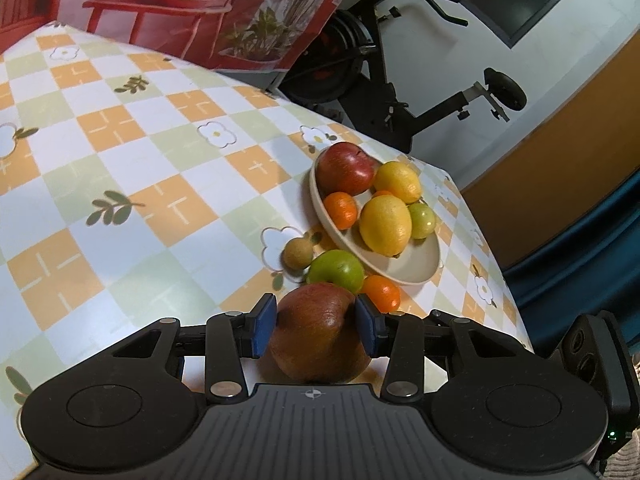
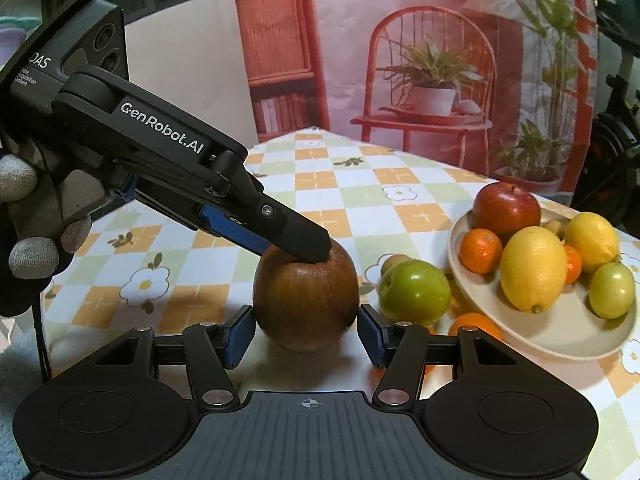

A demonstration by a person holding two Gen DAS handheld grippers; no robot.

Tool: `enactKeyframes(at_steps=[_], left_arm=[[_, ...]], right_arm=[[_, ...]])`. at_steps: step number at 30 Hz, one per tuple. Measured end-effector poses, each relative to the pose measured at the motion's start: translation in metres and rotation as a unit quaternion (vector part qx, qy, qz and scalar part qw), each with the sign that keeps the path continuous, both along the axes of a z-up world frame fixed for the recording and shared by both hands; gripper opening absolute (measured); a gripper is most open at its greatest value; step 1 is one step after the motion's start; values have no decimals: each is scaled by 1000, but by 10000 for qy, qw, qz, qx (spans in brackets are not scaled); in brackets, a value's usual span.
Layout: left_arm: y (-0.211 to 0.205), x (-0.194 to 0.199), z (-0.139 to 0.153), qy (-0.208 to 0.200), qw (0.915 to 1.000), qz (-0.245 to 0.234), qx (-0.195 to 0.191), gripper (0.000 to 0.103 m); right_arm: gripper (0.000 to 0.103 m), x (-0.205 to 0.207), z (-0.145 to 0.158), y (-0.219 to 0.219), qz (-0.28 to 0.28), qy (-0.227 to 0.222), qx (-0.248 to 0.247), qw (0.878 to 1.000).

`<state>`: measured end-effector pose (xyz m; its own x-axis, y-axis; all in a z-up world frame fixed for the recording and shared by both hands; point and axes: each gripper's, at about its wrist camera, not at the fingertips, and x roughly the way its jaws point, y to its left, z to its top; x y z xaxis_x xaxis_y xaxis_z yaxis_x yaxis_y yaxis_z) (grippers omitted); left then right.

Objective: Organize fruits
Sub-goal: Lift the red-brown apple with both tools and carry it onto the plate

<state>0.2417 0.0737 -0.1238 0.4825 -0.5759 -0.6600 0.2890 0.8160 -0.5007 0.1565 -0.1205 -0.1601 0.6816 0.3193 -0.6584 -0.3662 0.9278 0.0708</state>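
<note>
Ahead of your grippers, from left to right, a small tan fruit (image 1: 297,255), a green apple (image 1: 335,272) and an orange (image 1: 382,292) lie on the checked tablecloth (image 1: 120,168) just beside the plate (image 1: 416,268) of fruit. The brown apple (image 1: 320,334) sits between your left gripper's (image 1: 316,326) blue pads, both pressing its sides. Your right gripper (image 2: 306,334) brackets the same apple with small gaps either side, not gripping. Your left gripper slants down onto the apple's top
</note>
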Motion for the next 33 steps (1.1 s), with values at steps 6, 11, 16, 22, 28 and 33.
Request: enactKeyframes(at_steps=[6,11,16,22,28,33], left_arm=[[-19,3,13,-145,9999,-51,67,45],[-44,9,25,-267,9994,-184,120,45],[-77,21,33,-345,9987,-342,155,45],[-115,37,36,-367,9974,-574,239,45],[-149,53,33,-301,9960,-755,380,45],[-173,64,27,-254,9943,-892,530,45]], right_arm=[[52,-6,9,-19,-174,-203,165,9995],[52,-10,20,-43,-341,-373,231,9985],[52,-12,30,-73,-547,-500,238,9970],[52,-10,35,-109,-791,-575,209,9950],[52,-7,31,-143,-996,-565,226,9932],[52,-3,23,-166,-1163,-505,246,9916]])
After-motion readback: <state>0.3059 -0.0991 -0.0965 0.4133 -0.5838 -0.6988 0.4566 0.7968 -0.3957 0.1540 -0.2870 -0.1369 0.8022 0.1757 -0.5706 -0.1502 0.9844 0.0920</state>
